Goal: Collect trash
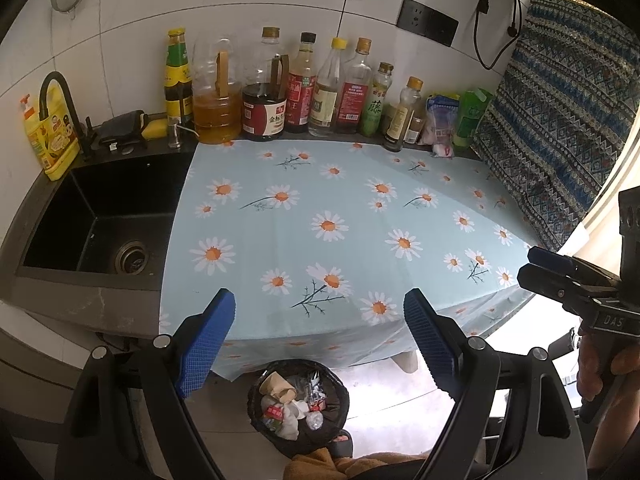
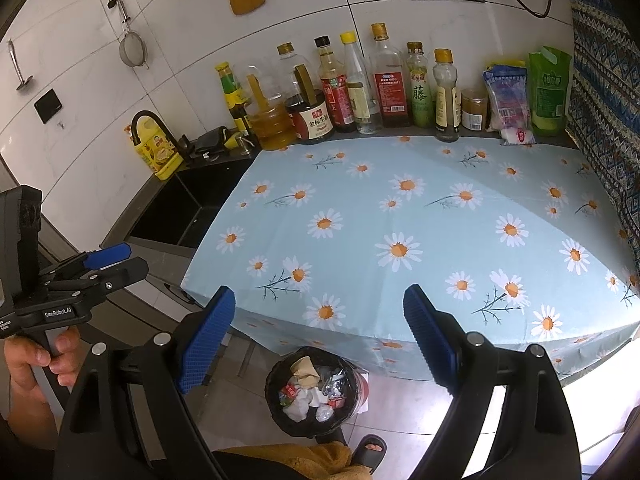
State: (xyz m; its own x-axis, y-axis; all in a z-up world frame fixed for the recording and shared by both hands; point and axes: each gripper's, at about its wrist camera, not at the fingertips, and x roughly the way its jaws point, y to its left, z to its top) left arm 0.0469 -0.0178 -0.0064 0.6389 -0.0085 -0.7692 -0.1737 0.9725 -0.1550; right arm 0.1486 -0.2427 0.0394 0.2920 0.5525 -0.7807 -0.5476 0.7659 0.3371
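A black-lined trash bin stands on the floor below the counter's front edge, filled with wrappers, crumpled paper and a brown paper scrap. It also shows in the right wrist view. My left gripper is open and empty, held above the bin at the counter's front. My right gripper is open and empty too, beside the left. The daisy-print cloth on the counter carries no loose trash that I can see.
A black sink with a black faucet lies left of the cloth. A row of sauce and oil bottles lines the back wall, with bags at the right. A patterned curtain hangs at the right. A sandalled foot is beside the bin.
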